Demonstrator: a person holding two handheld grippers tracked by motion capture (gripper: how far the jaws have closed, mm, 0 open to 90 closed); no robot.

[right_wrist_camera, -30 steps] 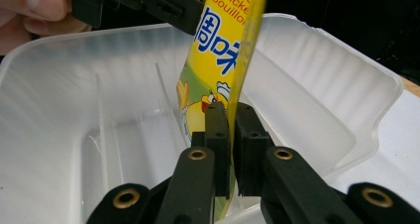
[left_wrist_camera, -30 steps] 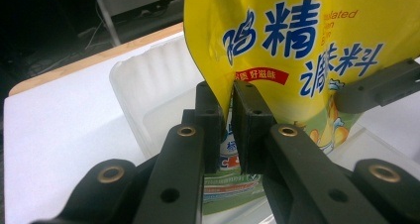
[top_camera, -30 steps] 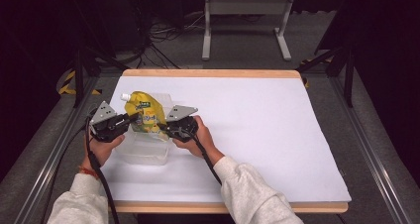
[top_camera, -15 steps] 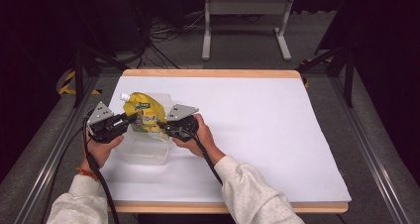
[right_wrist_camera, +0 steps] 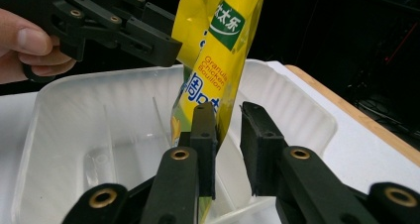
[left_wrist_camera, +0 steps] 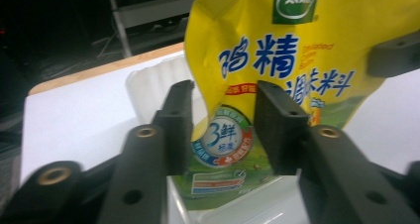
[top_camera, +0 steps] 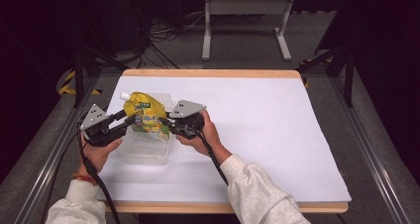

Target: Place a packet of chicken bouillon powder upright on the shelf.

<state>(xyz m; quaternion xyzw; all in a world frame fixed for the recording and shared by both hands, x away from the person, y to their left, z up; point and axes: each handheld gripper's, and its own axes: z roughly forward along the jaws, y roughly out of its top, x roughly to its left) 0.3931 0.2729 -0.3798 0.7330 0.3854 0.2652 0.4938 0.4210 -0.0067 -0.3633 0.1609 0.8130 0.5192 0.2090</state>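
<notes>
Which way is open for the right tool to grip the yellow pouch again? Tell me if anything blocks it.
Probably yes, nothing blocks it. The right tool has just been opening and the yellow pouch sits between its jaws, above the clear tray. The left tool sits on the pouch's far side.

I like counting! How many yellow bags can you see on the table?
1. The yellow pouch stands upright in the clear plastic tub at the table's left, between the two grippers. Nothing seems hidden behind it.
</notes>
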